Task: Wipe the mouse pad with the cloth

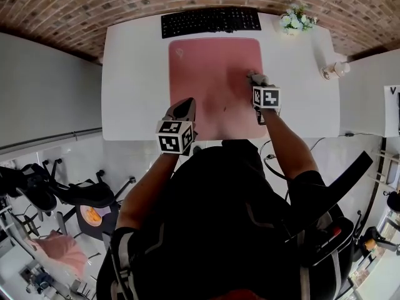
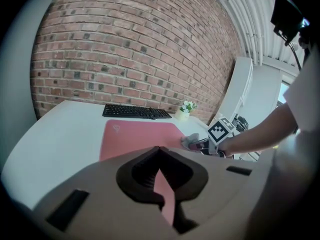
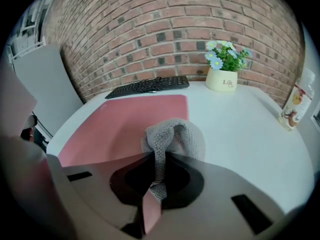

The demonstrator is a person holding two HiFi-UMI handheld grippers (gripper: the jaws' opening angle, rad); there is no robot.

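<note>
right gripper (image 3: 159, 159) pinches cloth (image 3: 176, 135) at mouse pad (image 3: 120, 121) right edge, desk (image 3: 245, 121) beyond

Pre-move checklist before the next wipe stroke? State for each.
1. Cloth gripped: ok. It is pinched between the jaws of the right claw.
2. Cloth over the mouse pad: ok, at its right edge.
3. Cloth pressed flat on the pad: cannot tell. It looks bunched up at the jaws.
4. Pad surface free of other things: ok.
5. Left claw clear of the wipe path: not ok. It is shut, empty and over the pad's near left part.
6. Keyboard and flower pot off the pad: ok. Both are beyond its far edge.
</note>
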